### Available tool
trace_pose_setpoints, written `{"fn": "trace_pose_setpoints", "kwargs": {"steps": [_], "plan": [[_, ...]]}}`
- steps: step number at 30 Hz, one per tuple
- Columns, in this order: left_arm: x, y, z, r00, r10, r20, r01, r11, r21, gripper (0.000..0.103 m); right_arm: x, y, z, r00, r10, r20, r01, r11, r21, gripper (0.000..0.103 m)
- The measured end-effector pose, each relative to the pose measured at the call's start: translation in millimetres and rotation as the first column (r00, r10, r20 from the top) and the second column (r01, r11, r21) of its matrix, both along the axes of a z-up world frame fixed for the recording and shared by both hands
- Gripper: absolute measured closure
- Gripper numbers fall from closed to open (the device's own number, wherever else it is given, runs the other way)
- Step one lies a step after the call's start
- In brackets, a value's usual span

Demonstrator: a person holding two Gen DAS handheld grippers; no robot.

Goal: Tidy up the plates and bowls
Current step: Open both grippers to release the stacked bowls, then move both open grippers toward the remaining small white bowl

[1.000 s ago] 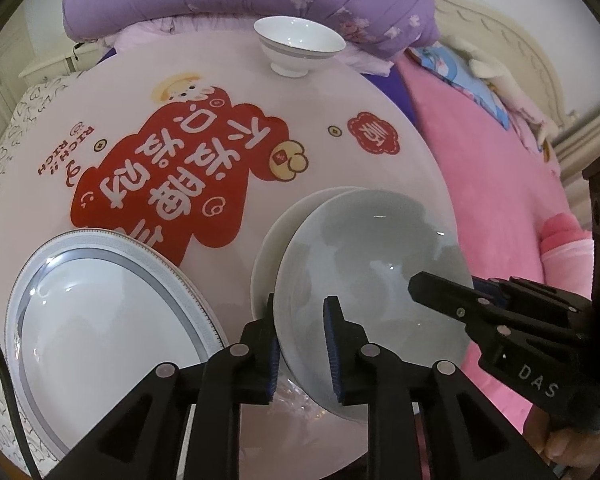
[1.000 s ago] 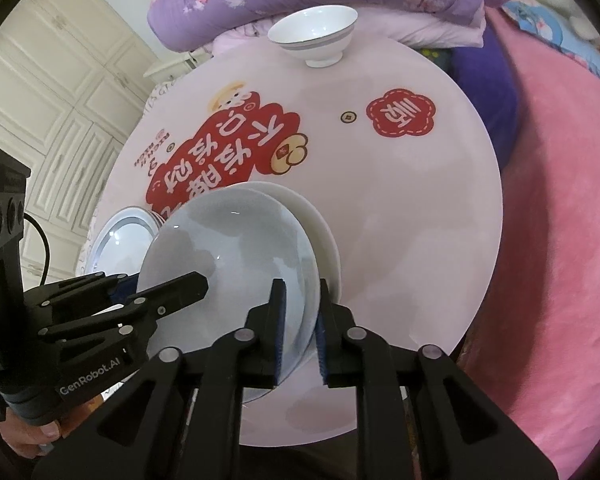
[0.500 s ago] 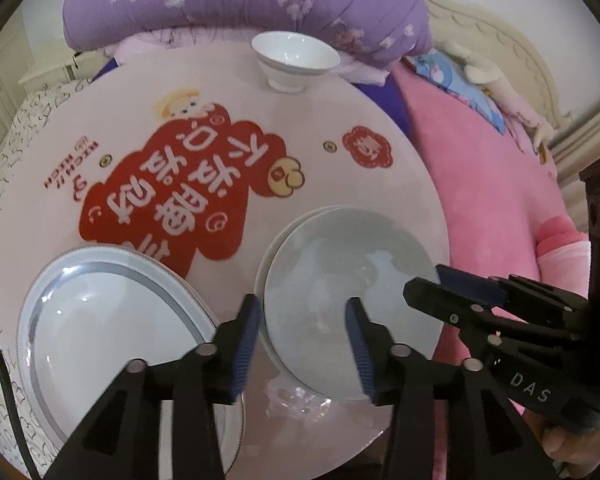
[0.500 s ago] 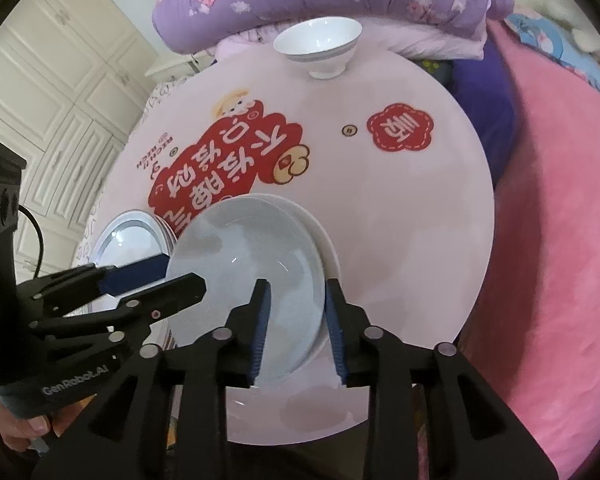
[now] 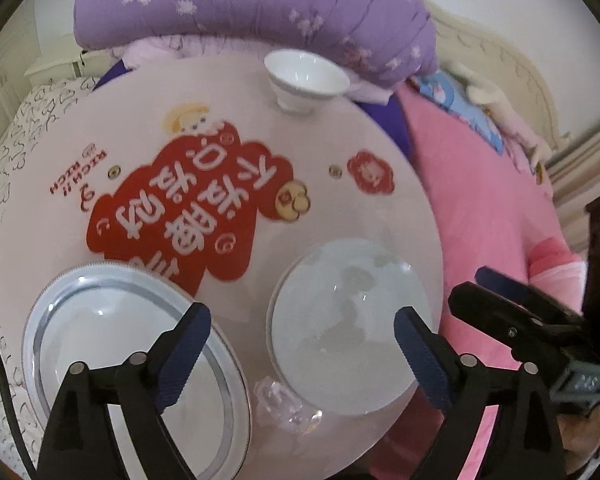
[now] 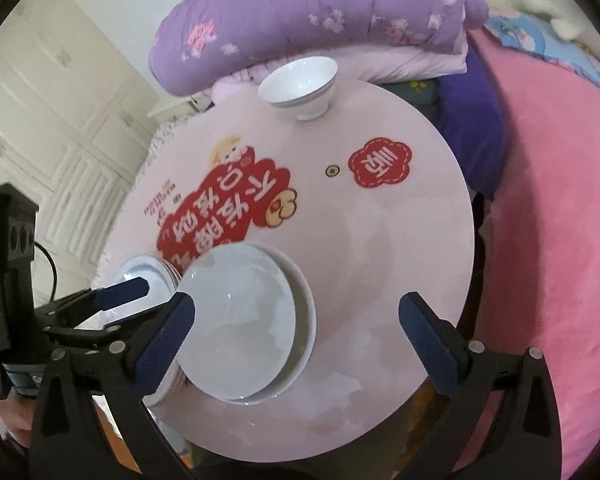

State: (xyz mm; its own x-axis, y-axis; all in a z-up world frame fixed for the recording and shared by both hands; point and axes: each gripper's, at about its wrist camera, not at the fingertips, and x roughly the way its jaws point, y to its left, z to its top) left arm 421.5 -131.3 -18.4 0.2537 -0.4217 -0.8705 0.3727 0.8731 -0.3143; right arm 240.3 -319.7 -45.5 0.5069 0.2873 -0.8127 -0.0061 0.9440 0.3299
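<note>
**Both grippers spread above the stacked plates**

Starting at the left, we see the silver-rimmed plate (image 5: 128, 348) lying flat near the left front edge of the round pink table (image 5: 340, 208); in the right wrist view only a sliver of it (image 6: 148, 274) shows behind the left gripper's blue-tipped fingers.

Our left gripper (image 5: 302, 348) has its jaws wide apart, holding nothing. Its left finger hangs over the silver-rimmed plate and its right finger over the right rim of the pale plate.

Between those fingers we find the pale plate (image 5: 348, 320), resting on a second plate beneath it. The right wrist view shows this clearly: the upper pale plate (image 6: 240, 320) sits slightly off-centre, so the lower plate (image 6: 306, 320) shows as a crescent on the right. A crumpled bit of clear plastic (image 5: 284, 400) lies just beside the stack at the table's front edge.

Our right gripper (image 6: 296, 320) is likewise spread wide and empty, straddling the stack.

At the far edge of the table stands the small white bowl (image 5: 306, 78), upright, well apart from the plates, with the purple quilt (image 5: 260, 4) behind it. The pink blanket (image 6: 540, 240) fills the right.
</note>
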Motion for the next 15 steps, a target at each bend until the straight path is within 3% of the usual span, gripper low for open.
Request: {"fn": "trace_pose_setpoints", "kwargs": {"steps": [15], "plan": [[68.3, 12.4, 28.1, 0.995, 0.097, 0.026, -0.094, 0.992, -0.089, 0.011, 65.0, -29.6, 20.6, 0.997, -0.057, 0.049, 0.056, 0.998, 0.033, 0.0]]}}
